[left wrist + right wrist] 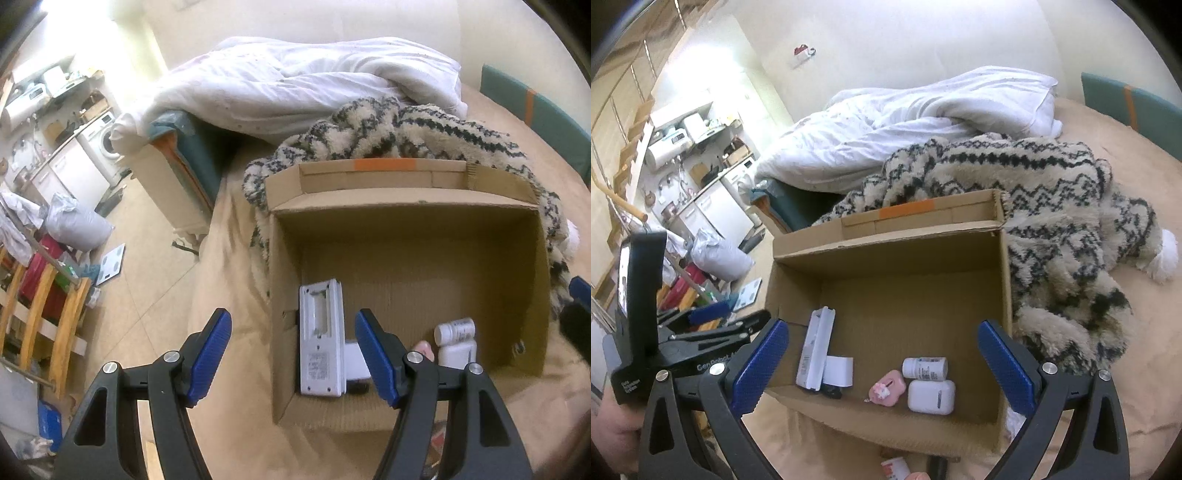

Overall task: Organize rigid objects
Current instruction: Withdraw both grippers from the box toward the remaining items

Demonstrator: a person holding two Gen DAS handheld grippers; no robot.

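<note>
Open brown cardboard box (886,266) sits on a beige bed, holding a long white plastic device (816,350), white pill bottle (925,368), white earbud case (931,396) and pink charm (888,387). Left gripper (293,354) and right gripper (882,365) hover above, both spread wide and holding nothing.

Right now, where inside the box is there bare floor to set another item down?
The far half of the cardboard box floor is bare, up to its back wall. The near edge is crowded: white device left, pink case, white bottle and earbud case right.
</note>
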